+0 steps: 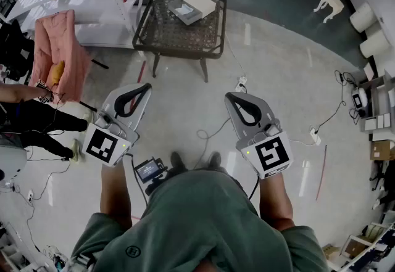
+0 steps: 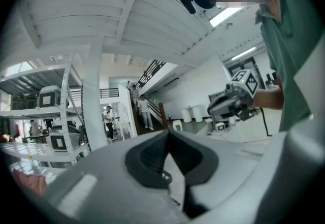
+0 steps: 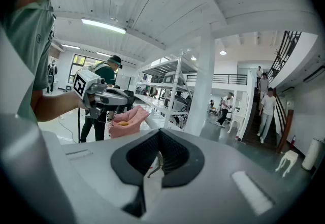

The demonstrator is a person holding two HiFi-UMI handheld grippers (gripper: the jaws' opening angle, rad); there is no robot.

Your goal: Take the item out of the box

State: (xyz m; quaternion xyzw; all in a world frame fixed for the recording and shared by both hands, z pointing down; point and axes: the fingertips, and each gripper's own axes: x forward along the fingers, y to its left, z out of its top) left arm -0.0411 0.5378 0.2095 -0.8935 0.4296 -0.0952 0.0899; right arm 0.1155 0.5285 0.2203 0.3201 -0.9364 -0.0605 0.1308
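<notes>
Head view only: I see box (image 1: 192, 5) on bench (image 1: 165, 25), 12 o'clock | my left gripper (image 1: 145, 87), right gripper (image 1: 229, 97): fingers together, nothing held | gripper views: shelves (image 3: 163, 87), staircase (image 2: 151, 70)

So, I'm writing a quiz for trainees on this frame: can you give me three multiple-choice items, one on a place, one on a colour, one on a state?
1. Where is the box? A on the floor; B on the table; C on a shelf.
2. What colour is the cloth left of the table? A pink; B blue; C black.
3. How do the left gripper's jaws stand? A wide apart; B closed on the box; C together, empty.
Key: 1 B, the head view shows it on the mesh top; 2 A, it shows pink in the head view; 3 C, its own view shows the jaws meeting with nothing between.
</notes>
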